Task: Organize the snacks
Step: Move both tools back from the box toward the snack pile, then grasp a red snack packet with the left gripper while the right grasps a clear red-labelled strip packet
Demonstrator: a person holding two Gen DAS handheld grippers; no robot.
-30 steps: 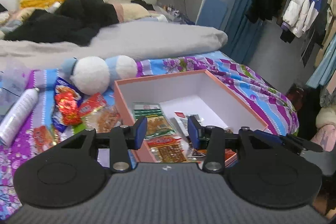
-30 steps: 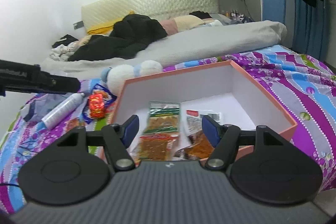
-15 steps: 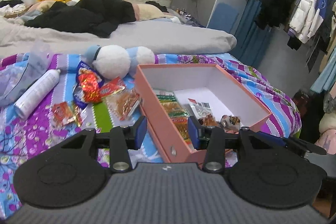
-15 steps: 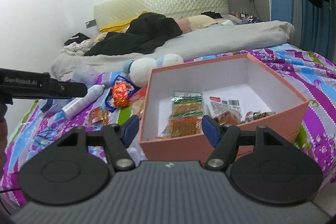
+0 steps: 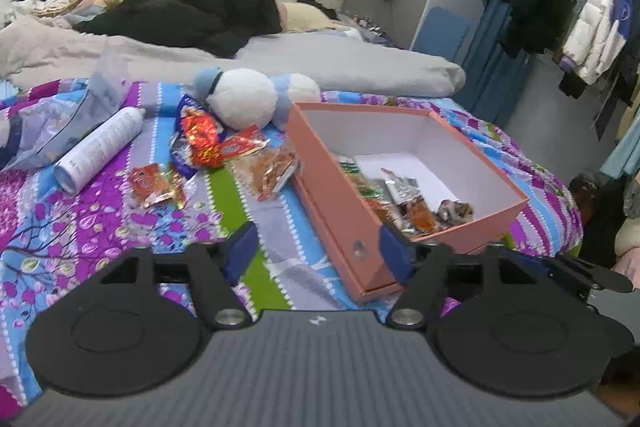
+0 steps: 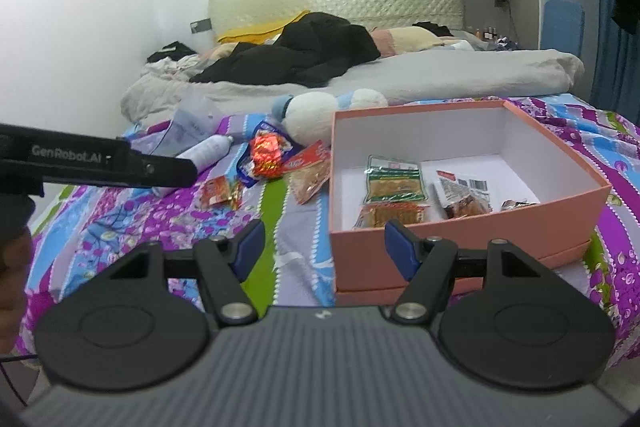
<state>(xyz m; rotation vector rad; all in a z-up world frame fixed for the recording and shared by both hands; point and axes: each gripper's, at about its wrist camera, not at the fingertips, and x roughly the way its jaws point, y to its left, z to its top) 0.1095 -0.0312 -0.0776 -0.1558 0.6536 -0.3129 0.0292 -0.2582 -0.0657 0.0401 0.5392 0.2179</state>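
Note:
A pink box (image 5: 340, 199) (image 6: 472, 235) with a white inside sits on the patterned bedspread and holds several snack packets (image 5: 404, 195) (image 6: 396, 183). More snack packets lie loose to its left: a red foil one (image 5: 202, 139) (image 6: 266, 153), an orange one (image 5: 274, 173) (image 6: 310, 181) and a small red one (image 5: 158, 185) (image 6: 218, 193). My left gripper (image 5: 318, 253) is open and empty, low in front of the box's near left corner. My right gripper (image 6: 324, 245) is open and empty, before the box's front left corner. The left gripper's body (image 6: 100, 163) shows in the right wrist view.
A white spray can (image 5: 100, 149) (image 6: 200, 157) and a clear plastic bag (image 5: 60, 123) lie left of the snacks. A white and blue plush toy (image 5: 248, 101) (image 6: 320, 109) sits behind them. Grey duvet and dark clothes lie further back. Hanging clothes (image 5: 592, 27) are at the right.
Both grippers have drawn back and to the left from over the box, so the loose snacks and the box's front now show. The left jaws have opened wider.

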